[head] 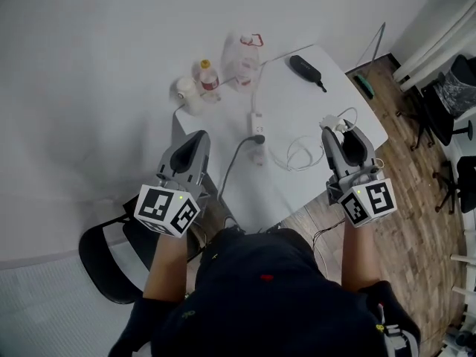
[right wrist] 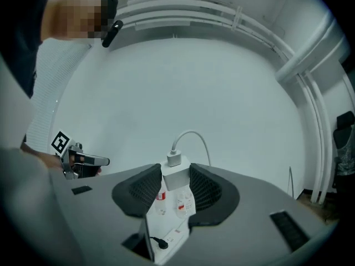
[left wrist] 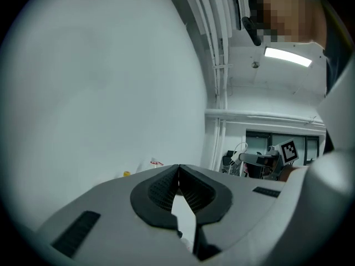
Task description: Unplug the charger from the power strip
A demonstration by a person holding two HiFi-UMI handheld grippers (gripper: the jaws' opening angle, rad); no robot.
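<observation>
My right gripper is held up over the right side of the white table, shut on a white charger. In the right gripper view the charger sits pinched between the pads, clear of the strip, with its white cable arching up from it. The white power strip lies mid-table with a black plug still in it; the strip also shows below the jaws. My left gripper hovers over the table's left edge, shut on nothing.
Two clear bottles and a small white one stand at the table's far side, beside a black handheld device. White cable loops lie right of the strip. A black chair sits at lower left, an office chair at right.
</observation>
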